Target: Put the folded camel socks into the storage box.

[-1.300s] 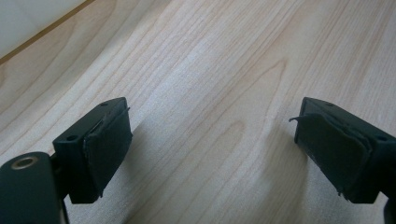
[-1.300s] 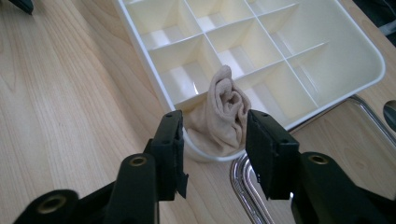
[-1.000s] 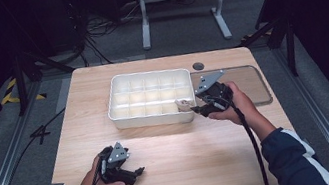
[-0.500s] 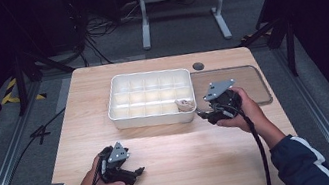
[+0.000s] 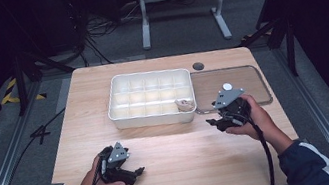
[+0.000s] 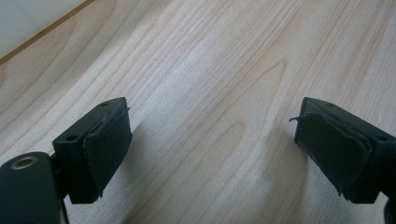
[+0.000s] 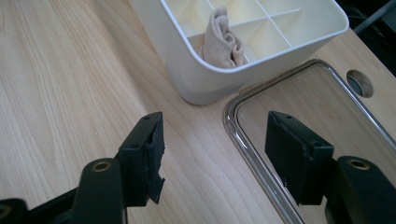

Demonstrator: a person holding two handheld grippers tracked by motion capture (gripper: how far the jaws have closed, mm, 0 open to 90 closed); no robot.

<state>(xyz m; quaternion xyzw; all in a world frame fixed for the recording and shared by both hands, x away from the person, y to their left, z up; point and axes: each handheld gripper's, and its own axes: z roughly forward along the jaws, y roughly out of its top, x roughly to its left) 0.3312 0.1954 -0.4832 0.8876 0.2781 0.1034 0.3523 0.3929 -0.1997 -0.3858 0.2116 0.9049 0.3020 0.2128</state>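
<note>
Centrally on the wooden surface (image 5: pixel 171 142): white compartment tray (image 5: pixel 151 98), beige cloth (image 5: pixel 184 104) bunched in its near right corner cell. Clear lid (image 5: pixel 232 86) flat just right of tray, touching its wall. Right tongs (image 5: pixel 213 123) spread, jaws just opening, empty, above lid's near edge, close to tray's corner. Left tongs (image 5: pixel 138 172) spread, empty, low over bare wood, well apart from tray.
</note>
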